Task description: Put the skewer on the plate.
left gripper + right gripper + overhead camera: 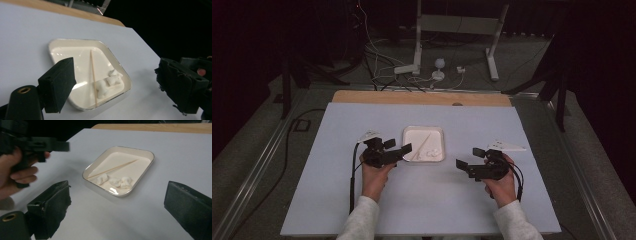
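tray [409, 131] mid-frame, skewer [93, 75] lying flat beside the white lumps [115, 181] | left gripper [398, 148] at its edge, open, nothing held, looks let go | right gripper [471, 158] lower right, open, parked clear

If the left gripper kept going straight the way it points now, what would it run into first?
Most likely the white tray: the left gripper, open and empty, aims at its near edge, with the wooden skewer and white pieces just beyond. Its height above the table is unclear.
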A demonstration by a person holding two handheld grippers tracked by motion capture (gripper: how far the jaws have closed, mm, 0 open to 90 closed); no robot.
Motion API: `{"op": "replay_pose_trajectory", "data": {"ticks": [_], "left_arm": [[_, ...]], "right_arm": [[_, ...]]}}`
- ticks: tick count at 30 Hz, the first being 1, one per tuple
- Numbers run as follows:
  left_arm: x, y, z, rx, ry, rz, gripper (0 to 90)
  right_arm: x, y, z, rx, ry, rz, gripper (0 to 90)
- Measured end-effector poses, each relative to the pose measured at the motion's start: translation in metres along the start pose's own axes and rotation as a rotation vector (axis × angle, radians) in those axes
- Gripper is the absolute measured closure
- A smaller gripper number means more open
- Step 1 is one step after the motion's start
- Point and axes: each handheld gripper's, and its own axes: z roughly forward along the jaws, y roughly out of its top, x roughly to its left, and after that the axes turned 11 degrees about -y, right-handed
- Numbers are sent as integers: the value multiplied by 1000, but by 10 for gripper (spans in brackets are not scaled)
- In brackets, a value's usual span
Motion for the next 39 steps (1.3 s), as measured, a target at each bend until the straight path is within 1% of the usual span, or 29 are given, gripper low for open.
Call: {"op": "replay_pose_trajectory", "data": {"ticks": [1, 4, 5, 8, 10, 13, 15, 17, 20, 22, 24, 28, 31, 33, 34, 39], "left_arm": [[-1, 1, -4, -1, 9, 12, 106], [-5, 2, -16, 5, 32, 64, 43], [-6, 2, -20, 6, 39, 76, 25], [-9, 2, -32, 9, 68, 128, 11], [-11, 2, -40, 7, 72, 161, 8], [-13, 1, -52, -21, 70, 198, 7], [-13, -1, -61, -47, 80, 214, 6], [-12, -3, -71, -70, 93, 231, 6], [-9, -7, -83, -84, 118, 246, 6], [-7, -11, -90, -83, 136, 257, 6], [-2, -14, -96, -70, 152, 241, 6], [7, -22, -108, -86, 169, 221, 6], [10, -26, -115, -106, 174, 213, 6], [11, -29, -119, -115, 184, 215, 6], [11, -30, -121, -124, 182, 217, 6], [12, -38, -133, -137, 194, 245, 6]], "right_arm": [[0, 0, -1, -2, -3, -3, 62], [-1, -1, -2, -12, -17, -23, 53], [-1, -2, -3, -13, -21, -29, 48], [-2, -3, -7, -27, -35, -58, 33], [-3, -4, -10, -36, -38, -71, 29], [-7, -7, -14, -47, -45, -66, 20], [-10, -9, -17, -59, -52, -64, 17], [-14, -11, -20, -70, -69, -70, 3], [-19, -15, -24, -83, -90, -78, 2], [-22, -18, -26, -91, -96, -76, 2], [-25, -20, -28, -96, -103, -69, 2], [-31, -25, -31, -102, -119, -58, 2], [-34, -28, -34, -105, -128, -51, 2], [-36, -30, -36, -106, -132, -47, 2], [-37, -30, -36, -108, -133, -44, 2], [-45, -34, -42, -119, -140, -25, 2]]}}
